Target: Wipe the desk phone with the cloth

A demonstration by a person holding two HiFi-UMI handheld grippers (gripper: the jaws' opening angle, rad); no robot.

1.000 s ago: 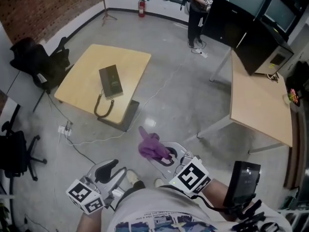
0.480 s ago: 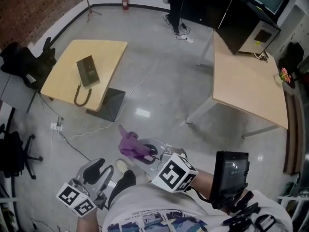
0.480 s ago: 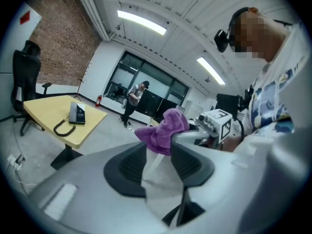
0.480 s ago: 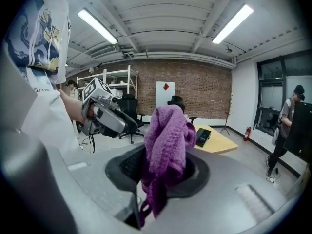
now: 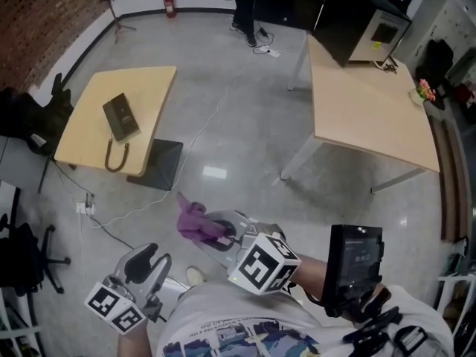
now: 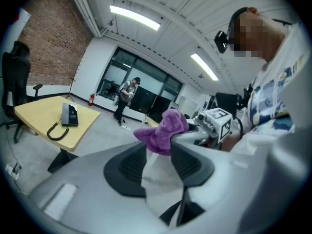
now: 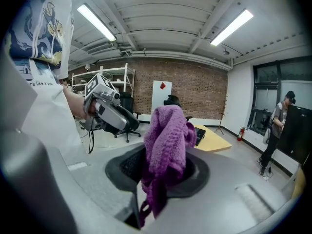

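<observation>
It's bright and even in here: long ceiling light strips (image 6: 134, 17) pour white light down, and the shadows are soft. One strip glares back as a pale patch off the polished floor (image 5: 214, 172). From overhead the room bows outward toward its edges. Both gripper views curve hard, with black corners. The left gripper (image 6: 158, 155) and right gripper (image 7: 163, 165) smear soft close to the lens, while the purple cloth (image 7: 165, 135) looks fairly crisp.

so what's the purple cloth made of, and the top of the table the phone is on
Purple cloth: soft fleecy textile, maybe microfibre; nubbly matte pile, limp folds.
Tabletop: pale wood-look, probably laminate; smooth, even colour, no grain visible from here.
</observation>
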